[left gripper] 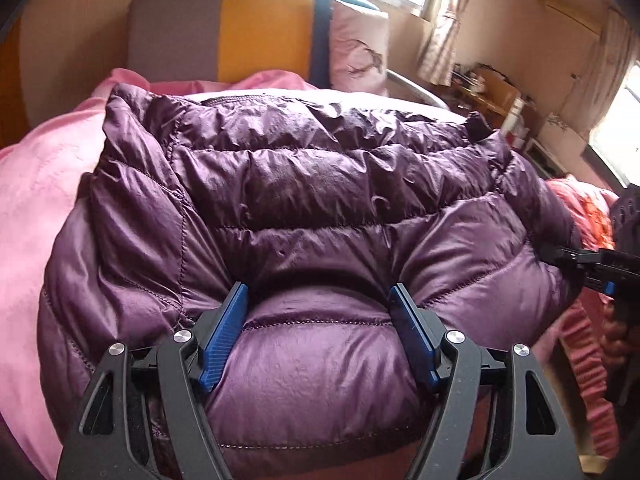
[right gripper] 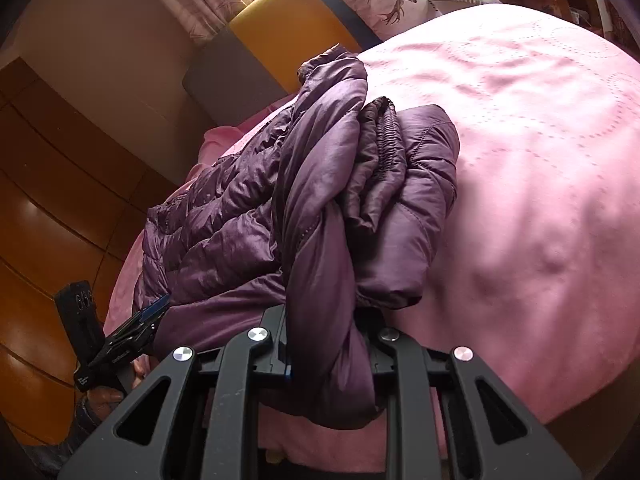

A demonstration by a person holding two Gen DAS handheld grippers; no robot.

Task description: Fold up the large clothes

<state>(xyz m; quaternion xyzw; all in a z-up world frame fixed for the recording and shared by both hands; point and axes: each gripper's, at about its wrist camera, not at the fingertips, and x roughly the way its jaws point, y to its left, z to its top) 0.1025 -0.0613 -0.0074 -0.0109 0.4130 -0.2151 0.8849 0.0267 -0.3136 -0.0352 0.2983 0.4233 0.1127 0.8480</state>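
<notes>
A purple quilted down jacket [left gripper: 320, 184] lies on a pink bedspread [left gripper: 36, 208]. My left gripper [left gripper: 318, 300] straddles a puffy fold at the jacket's near edge, and its blue pads [left gripper: 224, 332] press into the fabric on both sides. In the right wrist view the jacket [right gripper: 240, 216] is bunched. My right gripper [right gripper: 328, 320] is shut on a thick bundle of its fabric, which drapes over the fingers. The left gripper shows at the lower left of that view [right gripper: 156, 308], and the right gripper at the right edge of the left wrist view [left gripper: 560, 254].
A headboard [left gripper: 256, 24] in grey, yellow and blue stands at the bed's far end, with a pink pillow [left gripper: 360, 48] against it. A cluttered desk [left gripper: 492, 92] and windows are beyond. A wooden wardrobe [right gripper: 60, 184] stands beside the bed. A pink ruffled cloth [left gripper: 584, 344] lies at the right.
</notes>
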